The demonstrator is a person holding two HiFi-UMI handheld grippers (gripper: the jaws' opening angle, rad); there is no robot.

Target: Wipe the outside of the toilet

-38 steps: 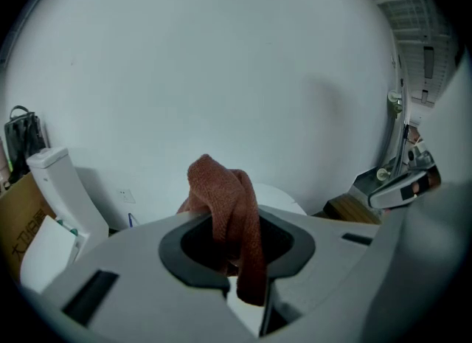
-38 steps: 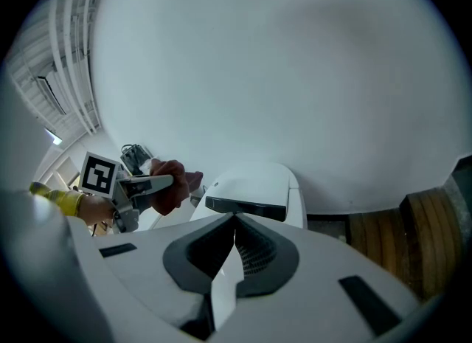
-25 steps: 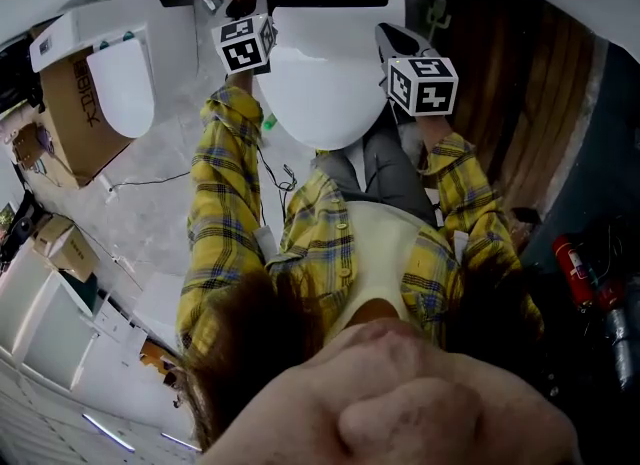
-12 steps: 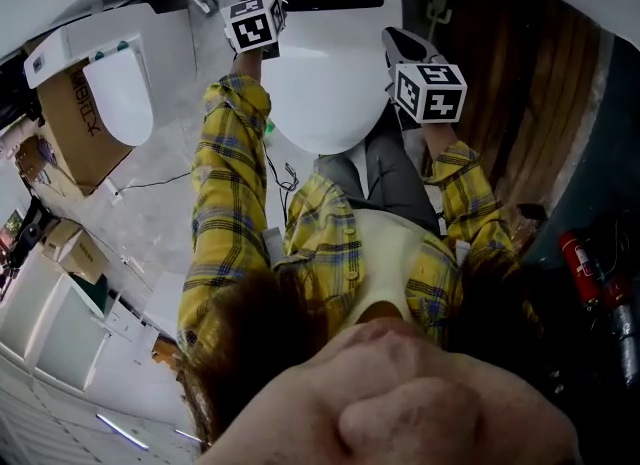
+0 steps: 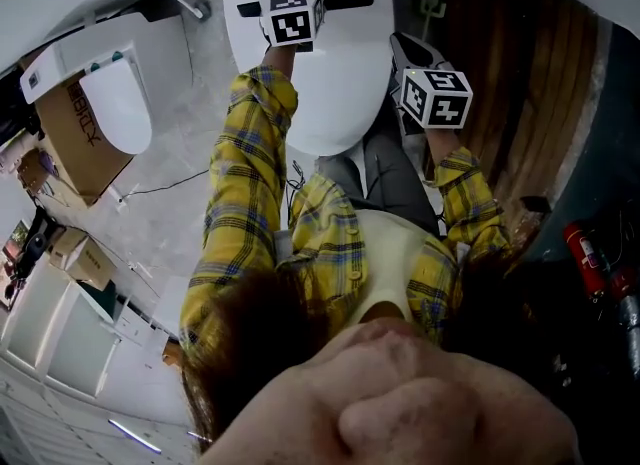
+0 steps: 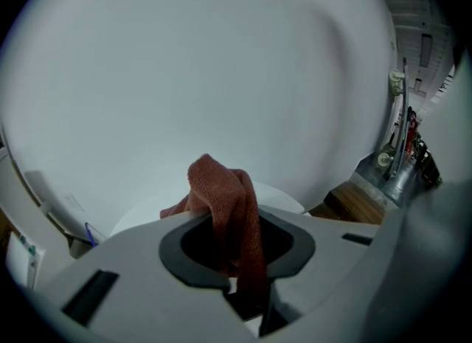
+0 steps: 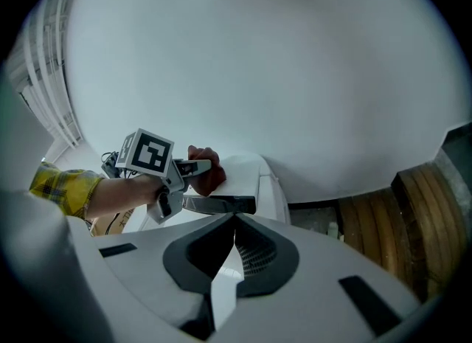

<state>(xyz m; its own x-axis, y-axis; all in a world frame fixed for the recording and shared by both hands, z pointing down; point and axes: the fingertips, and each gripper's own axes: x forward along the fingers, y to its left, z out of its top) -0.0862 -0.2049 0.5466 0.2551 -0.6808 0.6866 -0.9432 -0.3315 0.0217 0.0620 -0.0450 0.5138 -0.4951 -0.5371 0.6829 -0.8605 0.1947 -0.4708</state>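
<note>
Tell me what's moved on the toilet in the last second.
The left gripper, shut on the red cloth, slid along the back of the toilet from its left edge toward the middle, with the arm reaching farther out. Nothing was taken hold of or let go. The right gripper stayed shut and empty by the lid's right side.

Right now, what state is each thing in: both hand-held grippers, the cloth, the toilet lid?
left hand-held gripper: shut on the red cloth
right hand-held gripper: shut, nothing between its jaws
red cloth: bunched, resting against the top at the back of the toilet
toilet lid: closed
</note>
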